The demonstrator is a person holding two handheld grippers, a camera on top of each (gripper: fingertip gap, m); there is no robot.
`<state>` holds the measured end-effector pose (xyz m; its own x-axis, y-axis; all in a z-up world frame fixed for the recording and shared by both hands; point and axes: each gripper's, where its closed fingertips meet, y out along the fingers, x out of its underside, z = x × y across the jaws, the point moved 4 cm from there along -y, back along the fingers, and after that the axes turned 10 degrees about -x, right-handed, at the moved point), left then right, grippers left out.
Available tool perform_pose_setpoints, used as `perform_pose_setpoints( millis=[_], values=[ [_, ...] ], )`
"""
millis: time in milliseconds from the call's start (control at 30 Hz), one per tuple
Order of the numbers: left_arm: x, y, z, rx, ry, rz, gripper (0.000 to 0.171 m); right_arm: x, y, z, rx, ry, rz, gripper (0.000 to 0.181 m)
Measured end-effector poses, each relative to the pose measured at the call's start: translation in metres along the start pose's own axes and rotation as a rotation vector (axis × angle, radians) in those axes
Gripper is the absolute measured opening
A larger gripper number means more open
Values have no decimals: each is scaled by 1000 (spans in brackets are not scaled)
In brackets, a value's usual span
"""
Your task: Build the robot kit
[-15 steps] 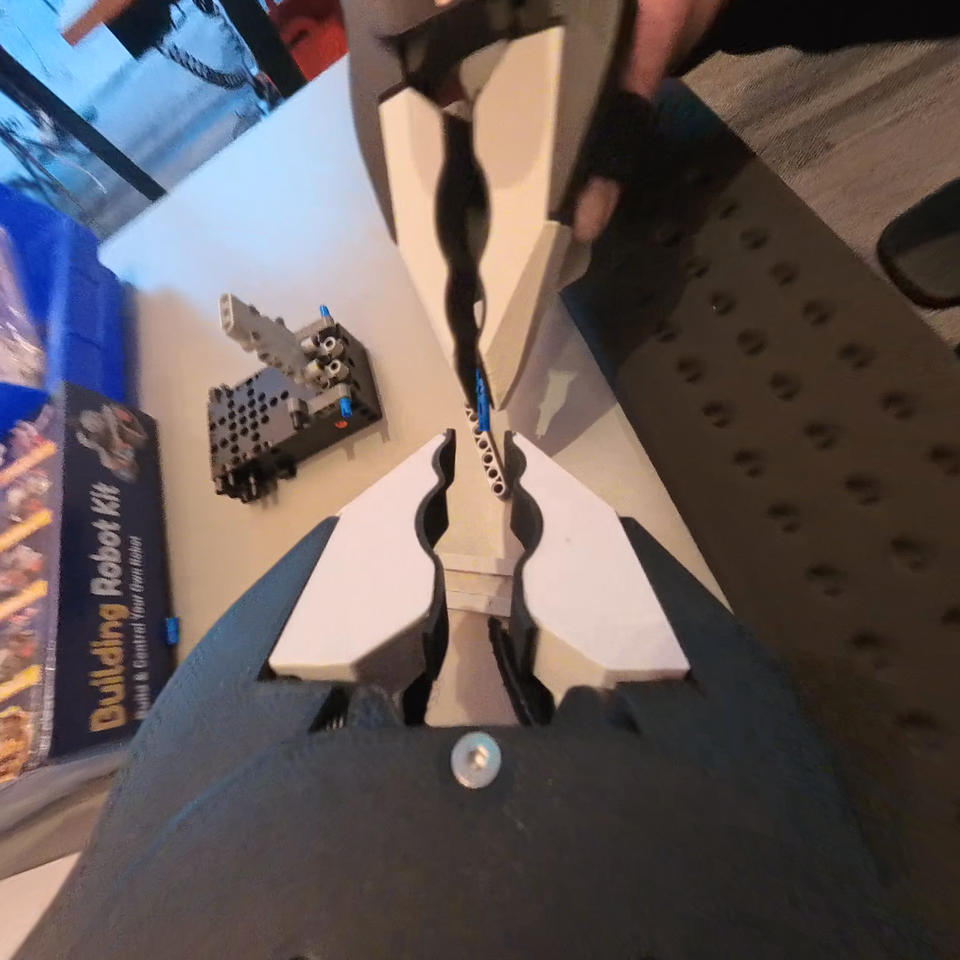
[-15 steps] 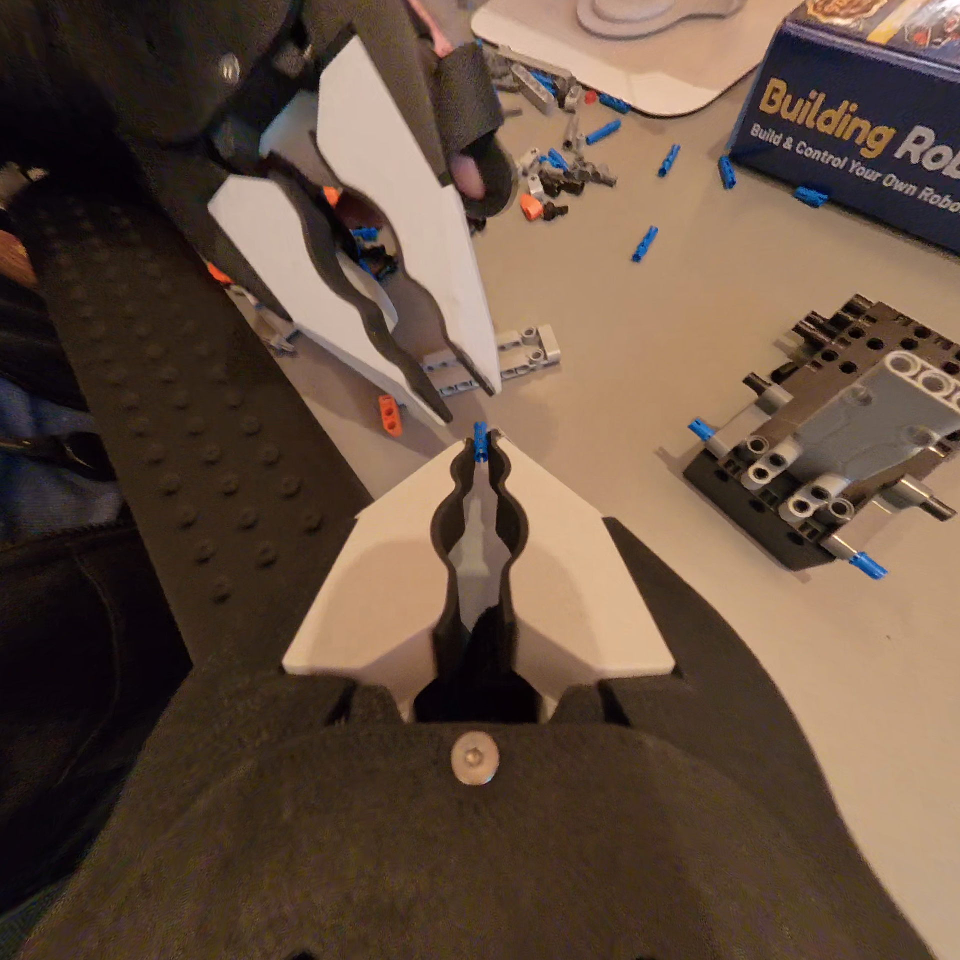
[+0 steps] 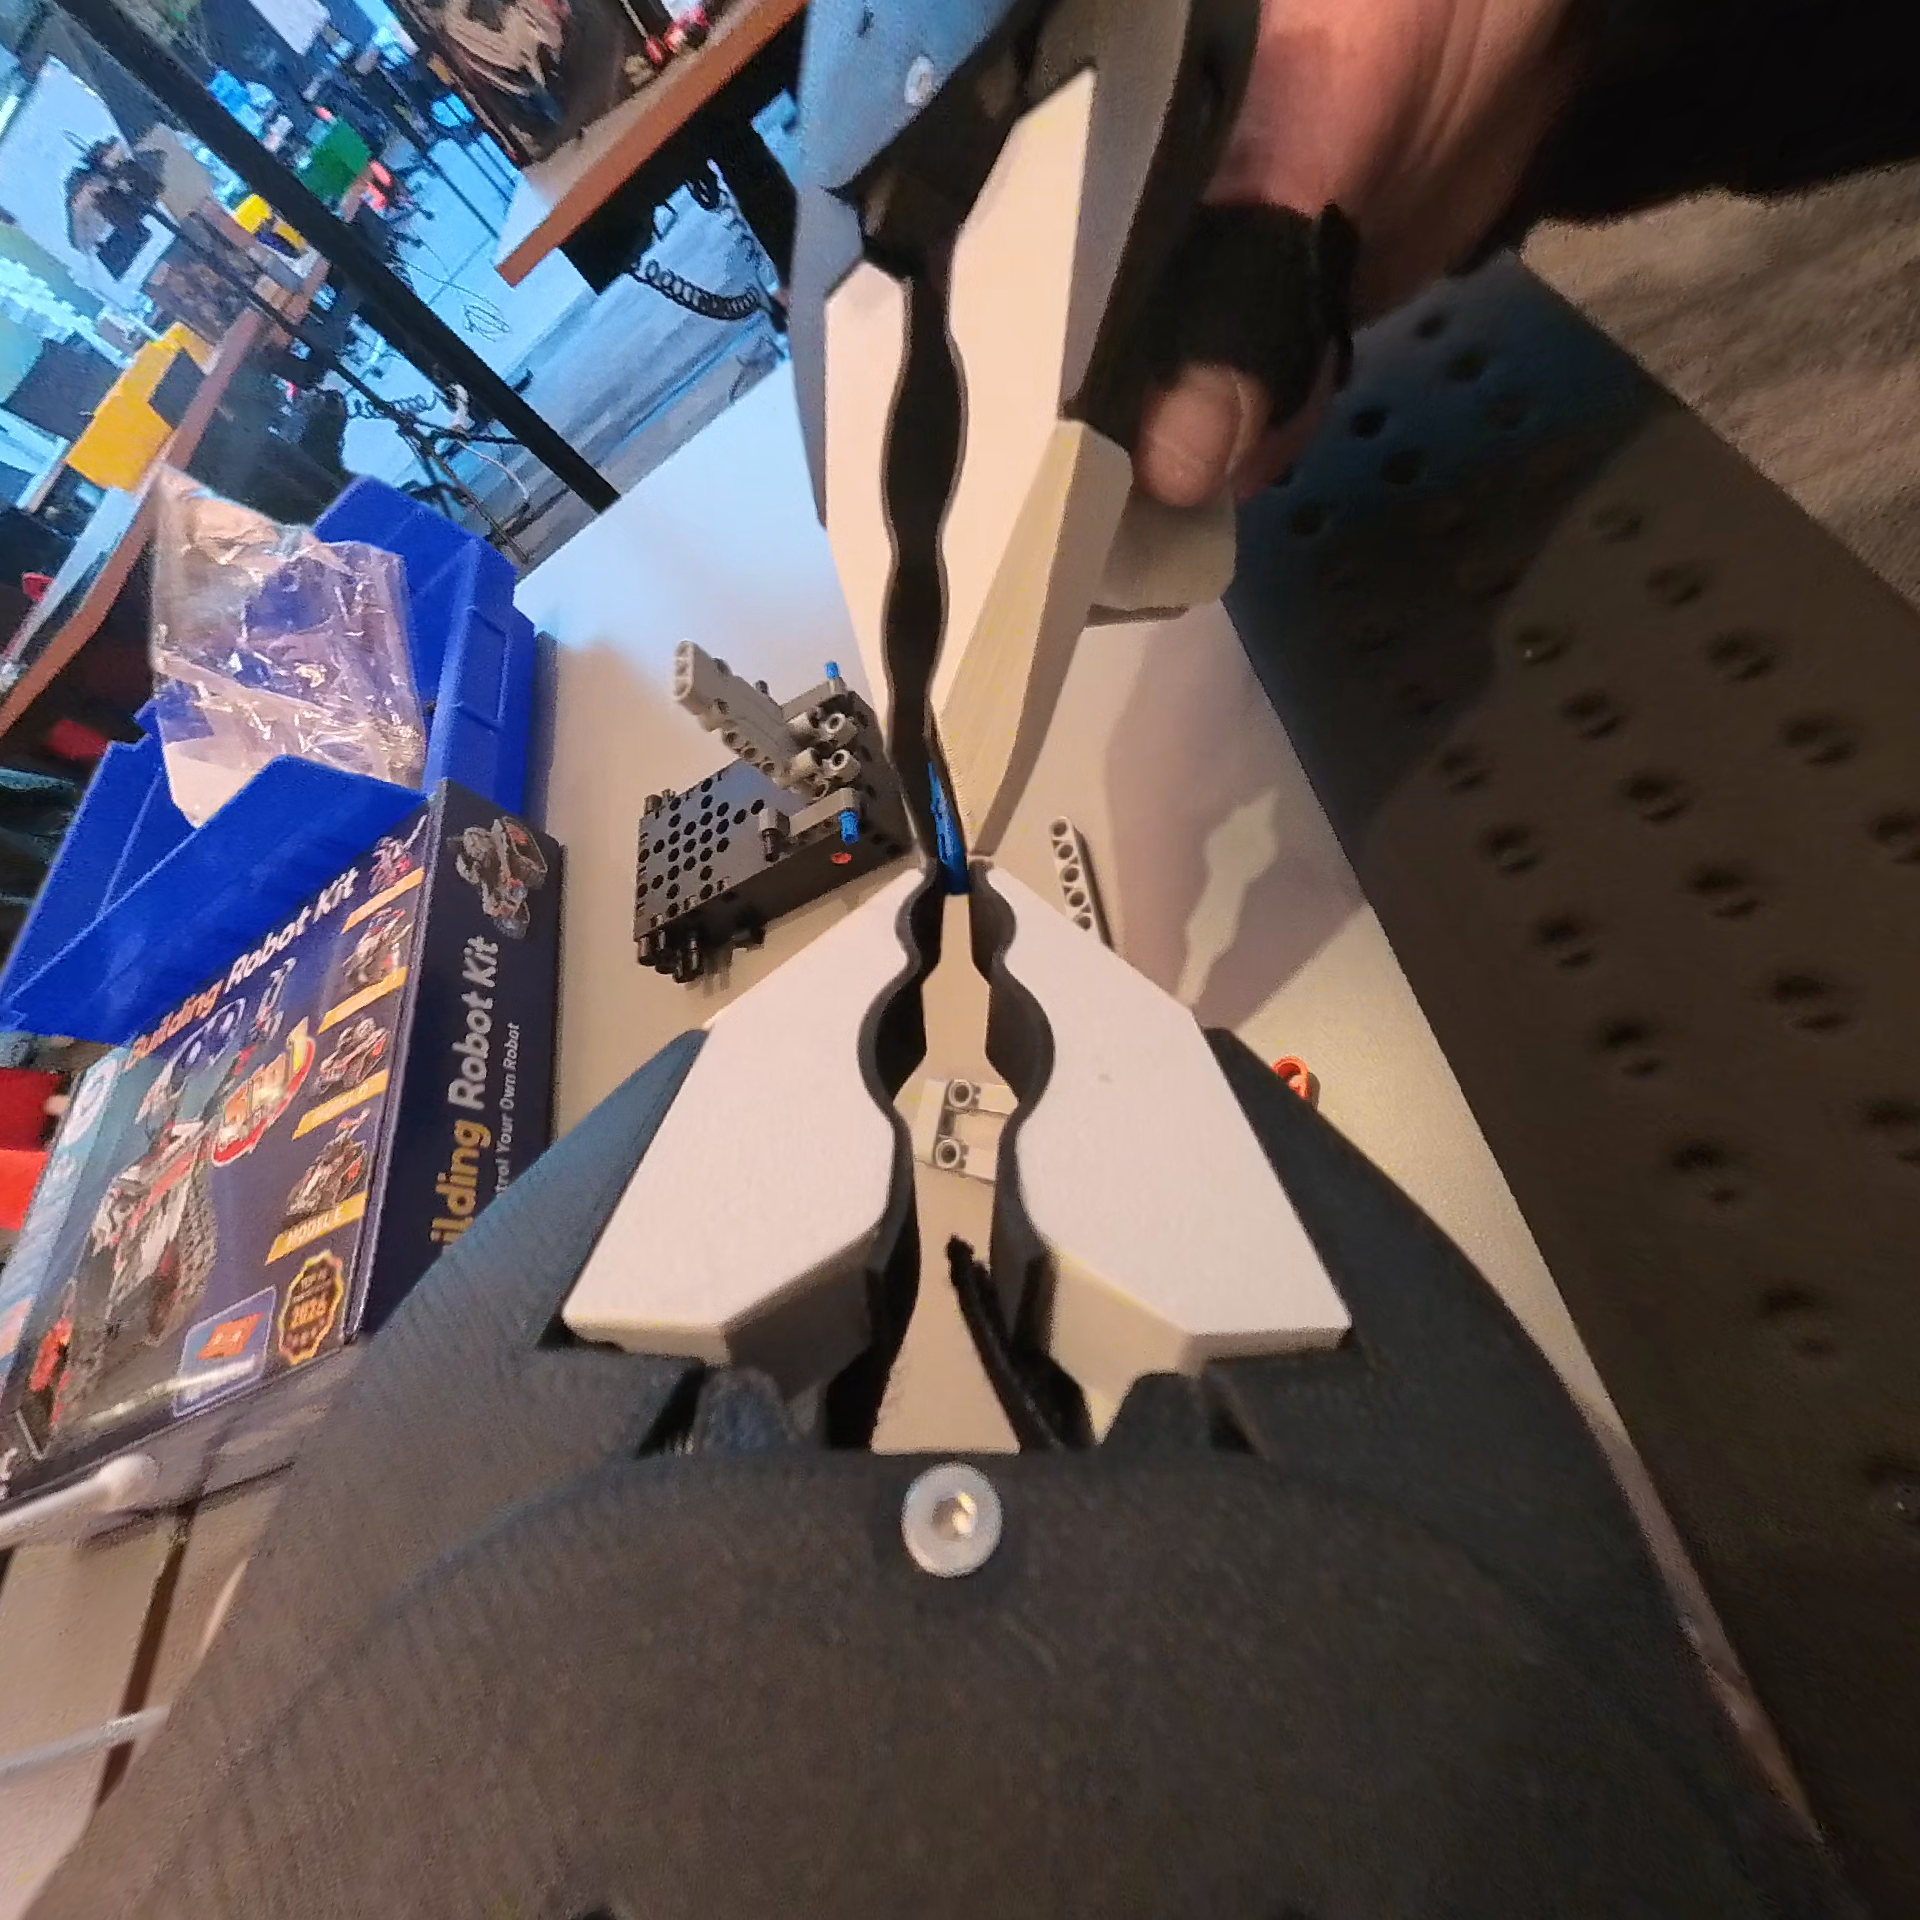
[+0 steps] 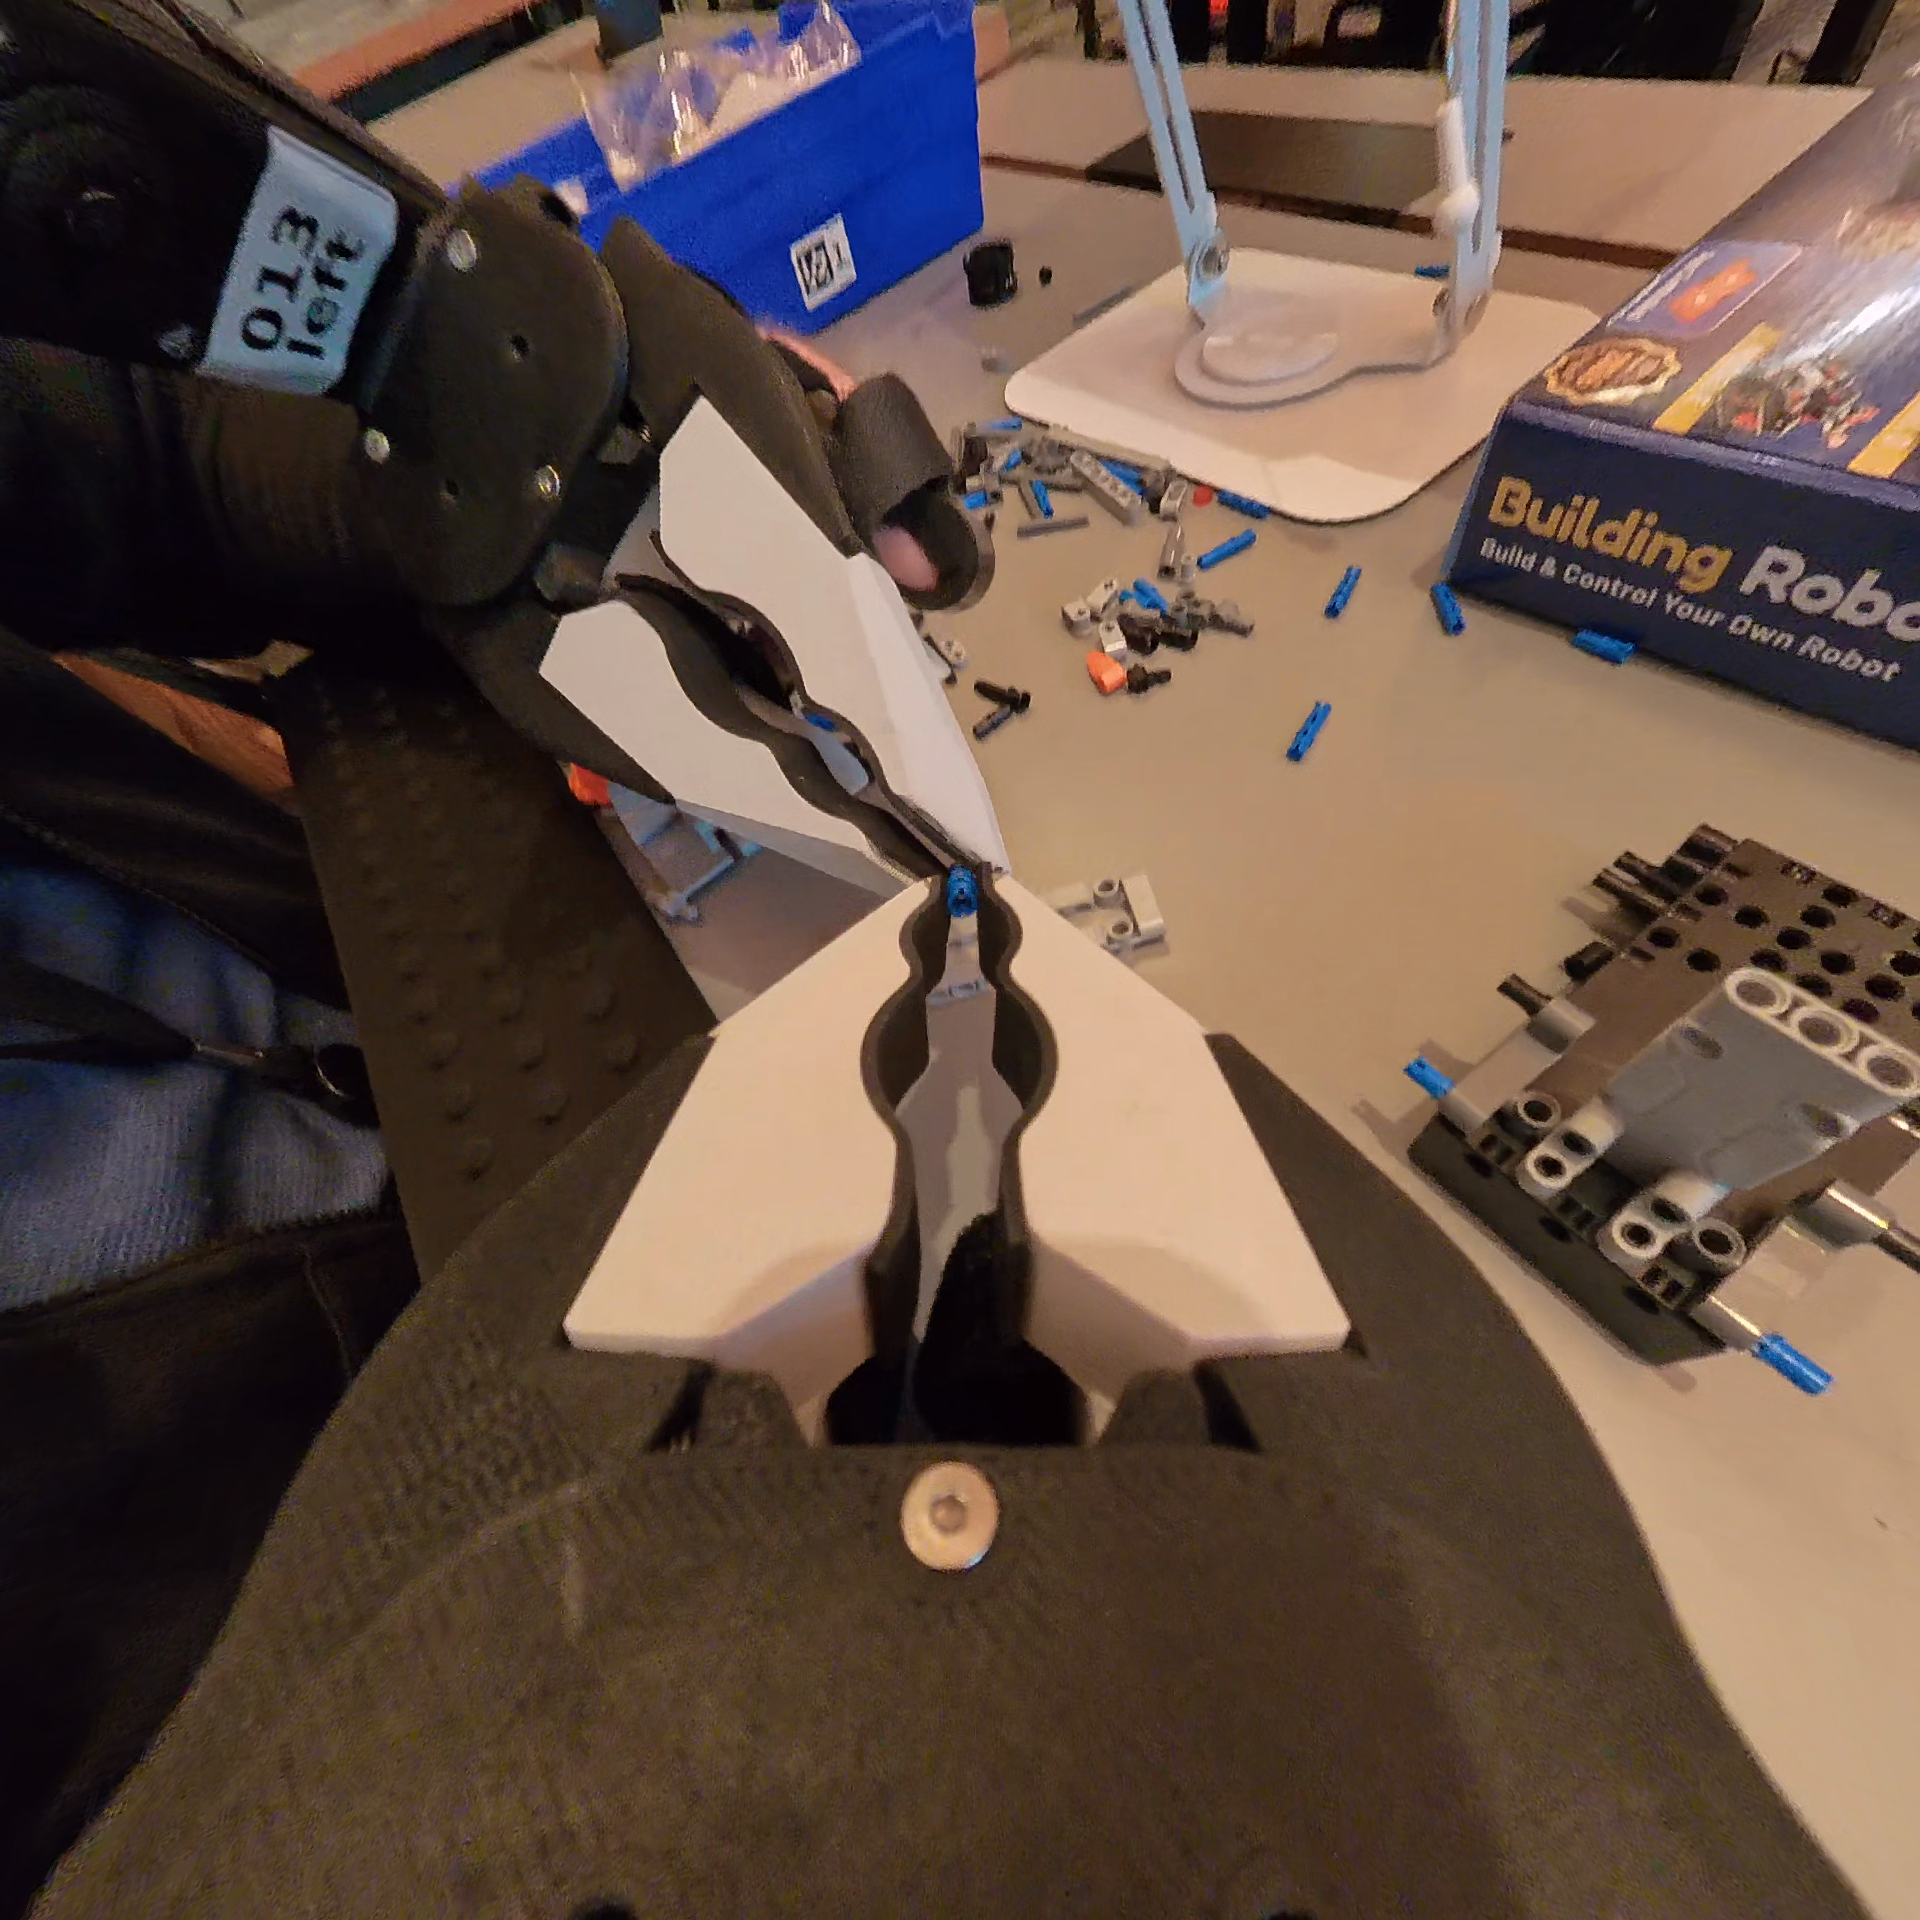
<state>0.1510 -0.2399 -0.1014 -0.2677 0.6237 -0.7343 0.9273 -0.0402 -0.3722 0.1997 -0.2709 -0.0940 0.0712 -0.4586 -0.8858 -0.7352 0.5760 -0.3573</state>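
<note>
My left gripper (image 3: 948, 885) and my right gripper (image 4: 961, 883) meet tip to tip above the beige table (image 4: 1351, 831). A small blue pin (image 3: 941, 826) sits between them. The right gripper is shut on it (image 4: 961, 896). The left gripper's tips have narrowed onto its other end. In the left wrist view the right gripper (image 3: 943, 805) comes down from above, held by a gloved hand (image 3: 1247, 343). In the right wrist view the left gripper (image 4: 975, 857) comes in from the upper left. A black block with grey beams and blue pins (image 4: 1714, 1122) lies on the table to the right, also in the left wrist view (image 3: 758, 842).
A dark blue kit box (image 4: 1714, 520) and a blue bin (image 4: 790, 177) stand at the back. Loose small parts (image 4: 1122, 592) lie by a white stand base (image 4: 1299, 416). A grey beam (image 3: 1075, 873) and a small grey frame (image 4: 1117, 909) lie below the tips. A dark dotted surface (image 3: 1610, 831) borders the table. Left and right tips are no more than a few centimetres apart. From either gripper's tips it is about 30 centimeters to the white stand base (image 4: 1299, 416).
The left gripper has closed from open onto the blue pin held by the right gripper. The two grippers have moved together, tips now touching.
</note>
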Motion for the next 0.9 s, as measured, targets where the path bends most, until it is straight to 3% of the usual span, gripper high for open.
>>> perform_pose_setpoints(
  millis=[267, 700, 900],
  values=[
    [-3, -9, -16, -42, -93, 66, 2, -17, -4, 3, 14, 10, 120, 9],
    [-4, -5, -11, -98, 42, 30, 2, -15, -3, 2, 25, -4, 60, 9],
    [-4, -3, -12, -102, 25, 17, 2, -13, -1, 2, 69, -41, 28, 4]
  ],
)
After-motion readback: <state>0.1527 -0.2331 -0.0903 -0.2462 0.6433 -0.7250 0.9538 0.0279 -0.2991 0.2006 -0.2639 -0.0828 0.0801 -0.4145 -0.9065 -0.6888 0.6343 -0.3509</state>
